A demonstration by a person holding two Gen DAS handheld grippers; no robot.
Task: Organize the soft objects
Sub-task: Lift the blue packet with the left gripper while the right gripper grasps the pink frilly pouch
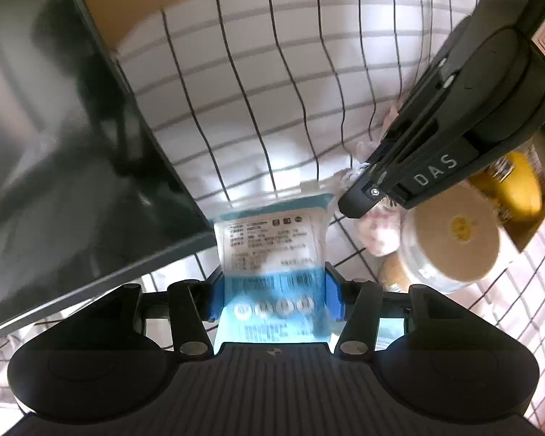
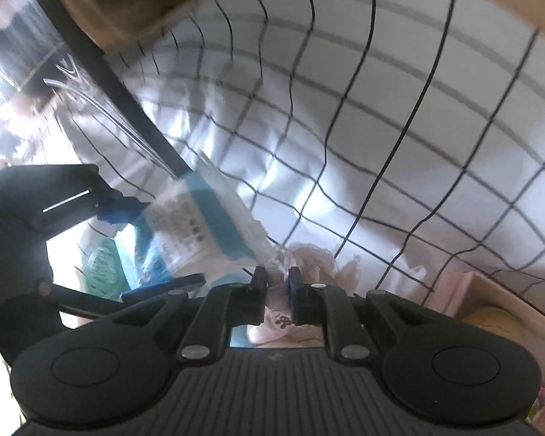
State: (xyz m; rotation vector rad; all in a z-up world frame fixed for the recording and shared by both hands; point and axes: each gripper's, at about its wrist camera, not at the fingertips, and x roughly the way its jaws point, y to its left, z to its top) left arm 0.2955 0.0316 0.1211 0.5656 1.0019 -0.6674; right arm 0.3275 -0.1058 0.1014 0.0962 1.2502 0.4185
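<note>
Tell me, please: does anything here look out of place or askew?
Nothing looks spilled or damaged. The checked cloth lies wrinkled. The left gripper grips a blue-and-white packet; the right gripper pinches a pink soft item.

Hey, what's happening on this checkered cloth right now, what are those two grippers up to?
A person is working two hand-held grippers over a grid-patterned cloth. The left gripper has a blue-and-white plastic packet between its blue pads, jaws wide around it. The right gripper has its jaws pinched nearly shut on a soft pink fabric item. A roll of tape sits beside them. The pictures are blurred.
</note>
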